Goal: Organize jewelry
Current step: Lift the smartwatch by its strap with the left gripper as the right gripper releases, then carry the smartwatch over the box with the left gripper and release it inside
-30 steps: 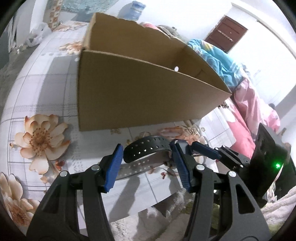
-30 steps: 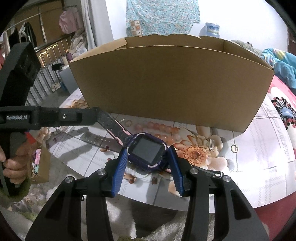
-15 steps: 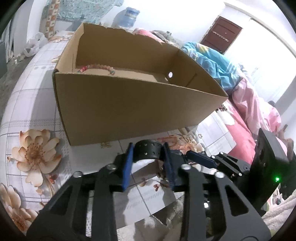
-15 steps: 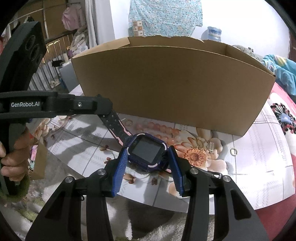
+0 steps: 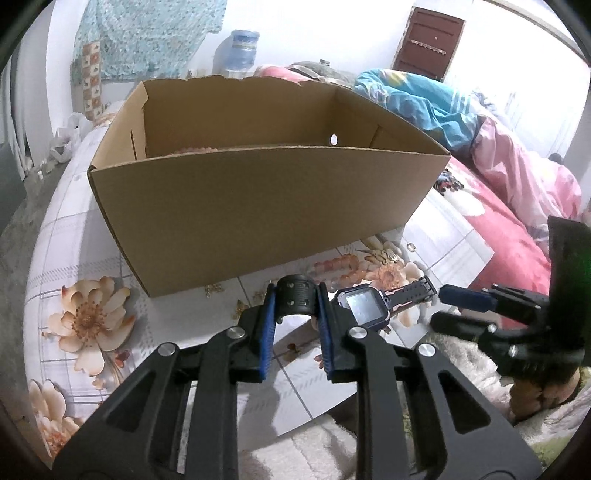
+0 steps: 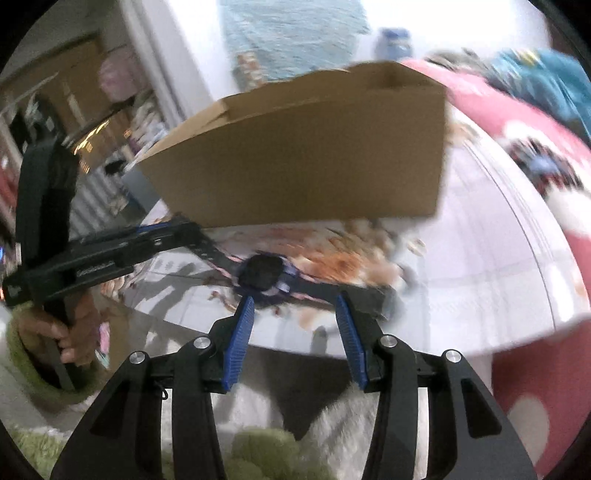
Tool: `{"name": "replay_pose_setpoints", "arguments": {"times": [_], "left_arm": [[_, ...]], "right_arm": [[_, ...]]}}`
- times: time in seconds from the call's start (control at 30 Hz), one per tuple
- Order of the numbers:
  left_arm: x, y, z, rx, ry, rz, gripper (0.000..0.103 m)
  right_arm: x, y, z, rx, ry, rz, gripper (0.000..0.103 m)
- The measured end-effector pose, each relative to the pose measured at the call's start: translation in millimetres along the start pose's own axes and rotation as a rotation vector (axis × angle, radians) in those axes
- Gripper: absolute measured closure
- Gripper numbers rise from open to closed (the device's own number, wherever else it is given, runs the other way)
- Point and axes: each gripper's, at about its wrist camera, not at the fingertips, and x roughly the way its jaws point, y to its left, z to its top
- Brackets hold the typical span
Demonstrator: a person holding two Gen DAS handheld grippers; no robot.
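Watch (image 5: 364,309) lies crosswise (strap (image 5: 297,295) in left gripper (image 5: 295,325))

Bright, even indoor light, soft shadows on the tabletop (image 5: 92,236), fisheye-bent edges (right wrist view heavily motion-blurred)

Plain brown cardboard box (image 5: 258,206), no print; tabletop (image 5: 74,240) white with grey grid lines and peach-orange flowers with brownish centres; watch (image 5: 364,308) dark purple-blue case, grey-black screen; its strap (image 5: 297,295) black, pink on the underside; left gripper (image 5: 295,325) and right gripper (image 6: 295,332) both black with ribbed blue pads and silver screw heads; bedding (image 5: 517,192) pink, red patch with white blobs; blanket (image 5: 417,99) turquoise with a yellow spot; door (image 5: 428,37) dark brown; sleeve (image 6: 22,354) fuzzy green; hanging cloth (image 5: 147,33) teal-and-white speckled.
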Motion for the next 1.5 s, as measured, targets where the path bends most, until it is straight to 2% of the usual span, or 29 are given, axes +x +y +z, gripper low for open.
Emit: {"name": "replay_pose_setpoints", "arguments": {"times": [0.1,0.3,0.53,0.7,0.93,0.97,1.07,1.1,1.17,1.27,1.37,1.5], "left_arm": [[0.4,-0.5,-0.7,0.004,0.002,0.009,0.083],[2.3,-1.4,-2.9,0.014,0.012,0.019,0.083],[0.7,-4.8,-6.1,0.029,0.011,0.027,0.083],[0.4,-5.7,-4.5,0.035,0.013,0.033,0.083],[1.5,-6.8,-5.1,0.037,0.018,0.034,0.083],[2.2,-6.6,-4.9,0.037,0.018,0.035,0.083],[2.6,-6.3,-5.2,0.035,0.02,0.037,0.083],[2.3,-6.2,-5.4,0.033,0.019,0.04,0.083],[2.7,-4.3,-5.5,0.027,0.017,0.042,0.083],[3.5,-0.2,-6.1,0.009,0.016,0.037,0.084],[6.7,3.4,-6.8,-0.009,0.023,0.034,0.084],[7.3,7.9,-7.6,-0.039,0.018,0.006,0.086]], "right_arm": [[-3.0,-17.7,-0.2,0.088,-0.004,-0.013,0.058],[8.0,-36.1,5.9,0.135,0.019,-0.072,0.058],[16.7,-38.2,9.8,0.18,0.019,-0.009,0.062],[5.2,-43.6,10.7,0.239,-0.045,0.134,0.069],[21.2,-47.8,6.6,0.271,-0.008,0.109,0.073],[21.6,-47.3,7.2,0.268,-0.011,0.101,0.077],[24.7,-47.2,10.3,0.24,-0.012,0.039,0.095],[23.8,-46.1,11.4,0.235,-0.017,0.034,0.097],[16.4,-39.9,13.6,0.219,-0.044,0.052,0.097],[3.5,-19.1,18.5,0.125,-0.086,0.065,0.097],[-10.8,22.0,20.5,-0.062,-0.145,0.056,0.097],[-18.4,65.4,16.3,-0.266,-0.181,0.024,0.097]]}}
